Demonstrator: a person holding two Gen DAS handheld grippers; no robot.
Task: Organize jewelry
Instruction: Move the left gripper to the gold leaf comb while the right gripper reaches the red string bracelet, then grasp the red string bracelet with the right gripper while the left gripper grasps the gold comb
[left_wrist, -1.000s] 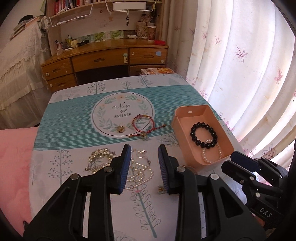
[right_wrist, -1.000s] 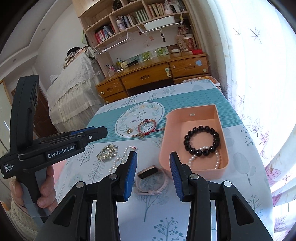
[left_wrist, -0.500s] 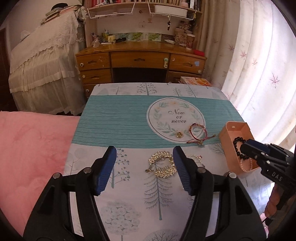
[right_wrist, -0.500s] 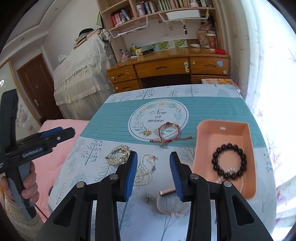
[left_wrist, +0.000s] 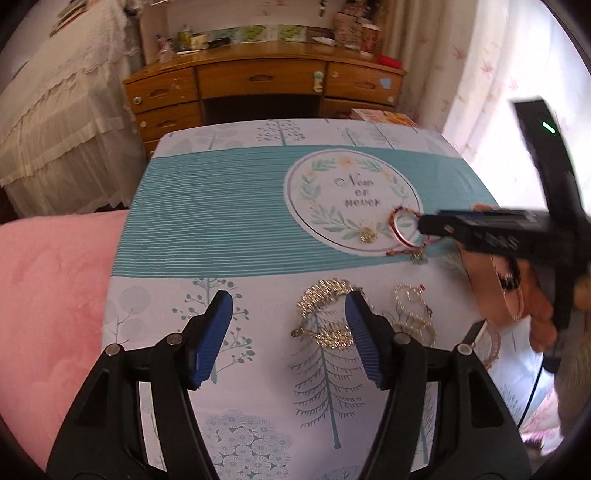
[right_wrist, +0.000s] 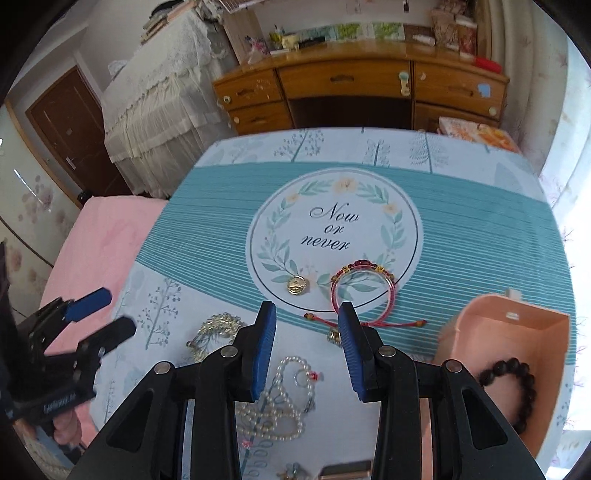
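My left gripper (left_wrist: 288, 328) is hanging over the near part of the desk (left_wrist: 221, 229) with its jaws spread and nothing between them. The gold leaf-shaped piece (left_wrist: 325, 314) is lying just ahead of my right pad, partly hidden behind it, so I judge I am lining up for it.

My right gripper (right_wrist: 307, 345) is also holding nothing; its jaws are standing moderately apart. The red cord bracelet (right_wrist: 364, 291) is lying just beyond their tips, on the printed circle, with a small gold coin charm (right_wrist: 296, 285) beside it. The pearl strand (right_wrist: 275, 402) is lying loosely under and between my right jaws.

The pink tray (right_wrist: 535, 332) is waiting to the right of my right jaws, already keeping a black bead bracelet (right_wrist: 517, 384), so I think the loose pieces are going there.

The teal middle of the desk is giving free room ahead. To the left, the desk edge is dropping to a pink bed (left_wrist: 48, 295).
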